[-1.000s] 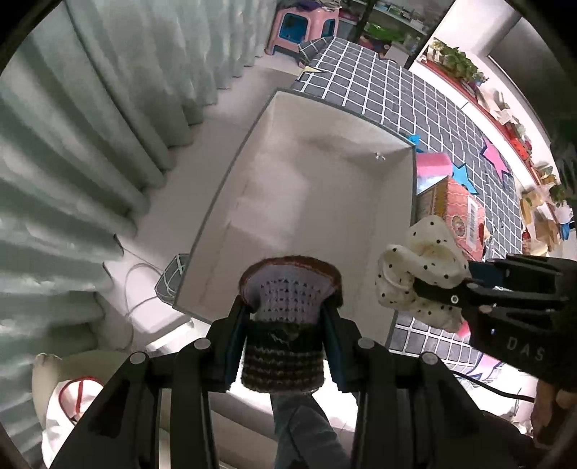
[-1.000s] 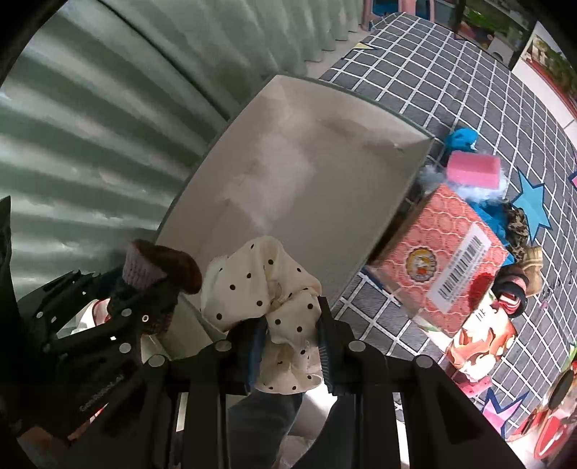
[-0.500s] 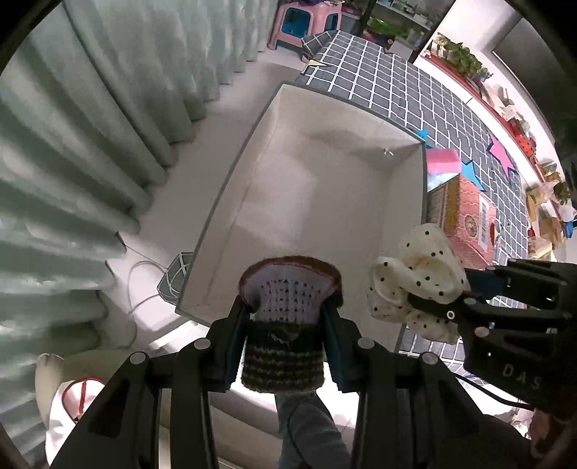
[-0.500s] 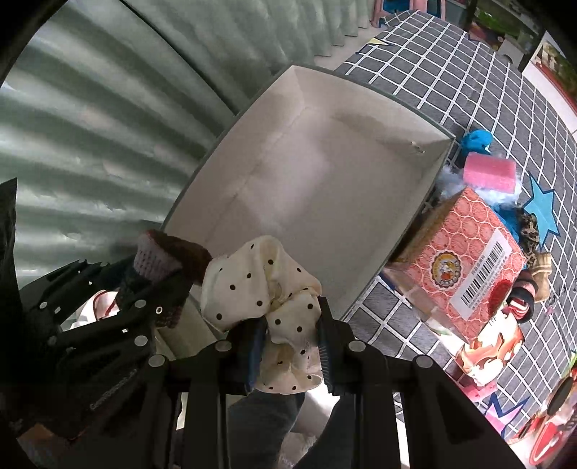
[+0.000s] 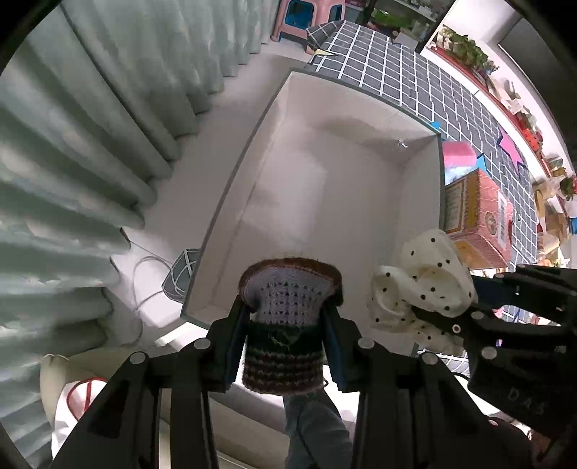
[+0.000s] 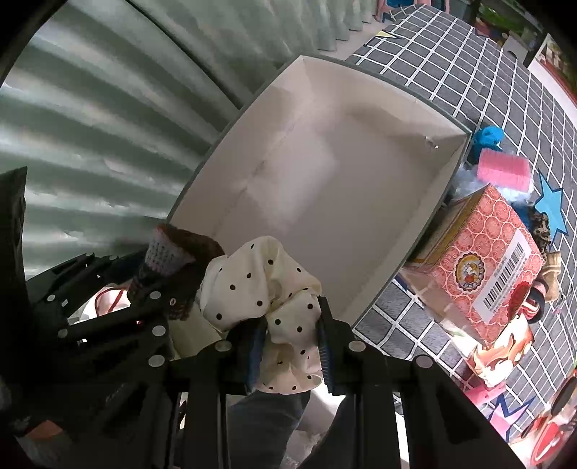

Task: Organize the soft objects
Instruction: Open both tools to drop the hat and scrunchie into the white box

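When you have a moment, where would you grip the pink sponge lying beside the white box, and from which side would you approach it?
I would take the pink sponge across its two long flat sides, coming from above. It lies flat on top of the pile, its broad face up, with the white box wall on one side and the patterned red carton close on another, so a sideways approach looks cramped. Both grippers are full now.

Pale green pleated curtain (image 5: 72, 151) left; white floor (image 5: 230, 108); dark grid-patterned mat (image 6: 468, 65); pink stool (image 5: 292, 16) beyond.
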The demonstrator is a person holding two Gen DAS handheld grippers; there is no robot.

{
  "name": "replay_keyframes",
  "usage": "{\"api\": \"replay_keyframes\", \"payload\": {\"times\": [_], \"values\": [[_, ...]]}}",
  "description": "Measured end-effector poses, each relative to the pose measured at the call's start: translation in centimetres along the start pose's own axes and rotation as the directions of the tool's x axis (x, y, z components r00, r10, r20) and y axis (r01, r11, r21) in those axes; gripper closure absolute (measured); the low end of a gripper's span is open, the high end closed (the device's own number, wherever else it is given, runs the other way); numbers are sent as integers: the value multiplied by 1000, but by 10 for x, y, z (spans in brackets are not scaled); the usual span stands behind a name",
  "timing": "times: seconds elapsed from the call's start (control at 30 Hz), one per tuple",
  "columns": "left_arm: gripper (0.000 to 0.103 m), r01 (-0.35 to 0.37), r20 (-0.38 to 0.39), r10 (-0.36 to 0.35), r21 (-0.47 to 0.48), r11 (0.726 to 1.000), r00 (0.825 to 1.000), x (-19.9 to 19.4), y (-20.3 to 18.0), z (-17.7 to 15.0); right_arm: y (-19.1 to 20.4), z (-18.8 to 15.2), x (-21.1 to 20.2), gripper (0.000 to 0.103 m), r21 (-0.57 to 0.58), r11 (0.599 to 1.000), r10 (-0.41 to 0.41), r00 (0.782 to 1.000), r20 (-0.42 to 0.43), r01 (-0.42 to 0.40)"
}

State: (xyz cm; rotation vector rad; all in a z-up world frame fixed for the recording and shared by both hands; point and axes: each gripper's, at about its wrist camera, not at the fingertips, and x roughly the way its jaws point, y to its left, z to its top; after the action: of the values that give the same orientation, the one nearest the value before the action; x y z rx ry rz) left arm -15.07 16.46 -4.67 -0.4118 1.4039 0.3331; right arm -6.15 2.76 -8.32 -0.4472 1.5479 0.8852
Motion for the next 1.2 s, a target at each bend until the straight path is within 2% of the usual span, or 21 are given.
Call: {"api": "replay_keyframes", "payload": {"times": [0.87,0.93,0.97,1.0,1.1,1.13,1.17,1.2], "values": [[61,-24,-53,26,35,999,998,18,-4,3,-3,4,22,75,26,1000,7,999,-46,-6],[58,-24,-49,26,39,999,998,19,-5,3,-4,4,23,75,30,999,13,999,-47,-12],[53,-30,-39,32,42,999,999,17,-6,3,-5,4,23,73,31,999,18,999,-47,-16],[49,-40,-31,42,44,998,999,16,-7,3,-5,3,24,63,35,999,18,999,-41,-17],[37,-78,-10,78,33,996,997,13,-3,4,-9,2,20,46,45,999,-6,1000,-22,7],[29,-79,-10,79,22,997,997,12,-1,5,-11,2,18,43,52,999,-4,1000,-16,5],[23,-81,-10,81,8,997,997,12,2,5,-14,2,16,34,63,998,1,1000,-8,0],[23,-76,-6,76,-6,997,997,11,4,5,-16,2,13,22,71,997,11,1000,1,-11]]}}
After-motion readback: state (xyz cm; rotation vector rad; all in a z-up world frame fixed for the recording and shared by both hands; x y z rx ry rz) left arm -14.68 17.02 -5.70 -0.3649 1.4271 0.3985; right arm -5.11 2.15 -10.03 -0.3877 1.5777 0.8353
